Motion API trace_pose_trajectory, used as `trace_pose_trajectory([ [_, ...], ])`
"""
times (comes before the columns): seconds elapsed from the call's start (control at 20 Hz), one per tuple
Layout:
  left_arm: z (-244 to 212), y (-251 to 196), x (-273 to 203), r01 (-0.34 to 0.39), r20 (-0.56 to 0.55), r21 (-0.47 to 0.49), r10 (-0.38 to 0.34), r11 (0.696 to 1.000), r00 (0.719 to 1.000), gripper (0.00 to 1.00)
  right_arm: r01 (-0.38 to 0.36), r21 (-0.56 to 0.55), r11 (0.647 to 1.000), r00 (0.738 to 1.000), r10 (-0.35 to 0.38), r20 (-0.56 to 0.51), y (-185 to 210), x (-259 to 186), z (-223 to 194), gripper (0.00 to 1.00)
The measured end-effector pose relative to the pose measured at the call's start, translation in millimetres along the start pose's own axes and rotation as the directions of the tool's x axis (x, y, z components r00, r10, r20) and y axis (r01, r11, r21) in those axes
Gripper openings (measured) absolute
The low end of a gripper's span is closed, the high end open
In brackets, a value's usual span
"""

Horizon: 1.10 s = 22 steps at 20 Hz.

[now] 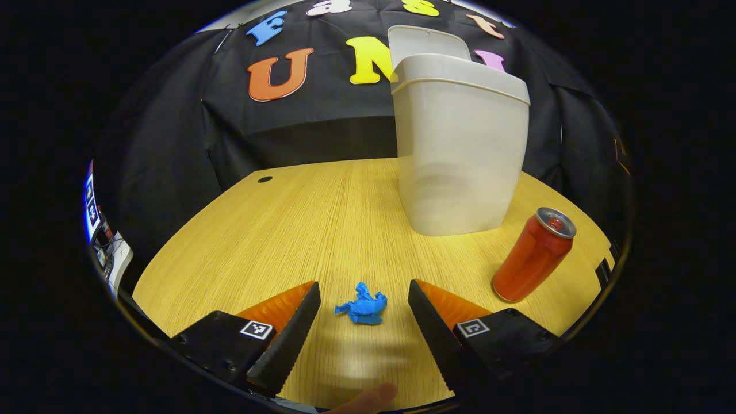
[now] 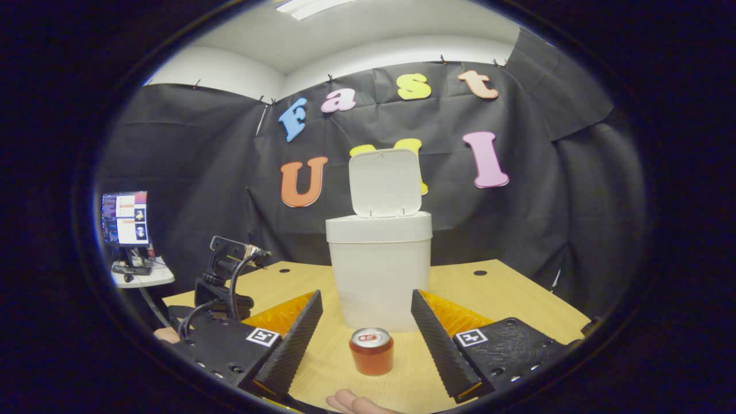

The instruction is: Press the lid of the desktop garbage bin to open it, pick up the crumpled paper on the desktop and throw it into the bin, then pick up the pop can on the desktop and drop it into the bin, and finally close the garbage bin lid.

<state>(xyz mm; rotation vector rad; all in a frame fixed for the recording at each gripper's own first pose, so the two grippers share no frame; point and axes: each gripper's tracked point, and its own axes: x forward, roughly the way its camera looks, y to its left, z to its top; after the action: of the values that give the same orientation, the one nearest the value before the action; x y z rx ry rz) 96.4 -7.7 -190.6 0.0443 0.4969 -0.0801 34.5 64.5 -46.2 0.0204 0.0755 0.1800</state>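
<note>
Worktop [image 1: 299, 230]: wooden, carried all task things. Garbage bin [image 1: 460, 155] stood upright toward far side, lid [image 2: 384, 183] raised. Pop can [image 1: 533, 256] stood upright near bin, to its right in left gripper view; in right gripper view, directly in front of bin. Left claw [image 1: 363, 319] was open, fingers either side of blue crumpled paper [image 1: 362, 306], not touching. Right claw [image 2: 367, 342] was open, can between fingers, untouched.

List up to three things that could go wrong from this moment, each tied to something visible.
1. The crumpled paper is small and lies flat on the table; the open left gripper may scrape the wood or miss it.
2. The pop can stands close by; a swing toward the bin might topple it.
3. The raised lid could get knocked shut.
</note>
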Motion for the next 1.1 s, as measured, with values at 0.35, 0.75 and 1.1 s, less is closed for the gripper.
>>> trace_pose_trajectory([
  [0.35, -17.5, -5.5, 18.5, 0.035, -0.048, 0.003, -0.035, 0.999, 0.998, 0.93, 0.055, 0.067, 0.996, 0.995, -0.050, -0.088, -8.7, 16.6, -31.3, 0.93],
  [0.75, -20.4, -2.4, 24.5, 0.049, -0.072, 0.004, -0.048, 0.999, 0.996, 0.71, 0.112, 0.062, 0.992, 0.979, -0.099, -0.180, -5.7, 28.7, -69.6, 0.96],
  [1.1, -22.2, -5.6, 24.3, 0.047, -0.067, 0.020, -0.046, 0.999, 0.997, 0.55, 0.106, 0.005, 0.994, 0.953, -0.101, -0.285, 4.4, 44.8, -111.5, 0.96],
])
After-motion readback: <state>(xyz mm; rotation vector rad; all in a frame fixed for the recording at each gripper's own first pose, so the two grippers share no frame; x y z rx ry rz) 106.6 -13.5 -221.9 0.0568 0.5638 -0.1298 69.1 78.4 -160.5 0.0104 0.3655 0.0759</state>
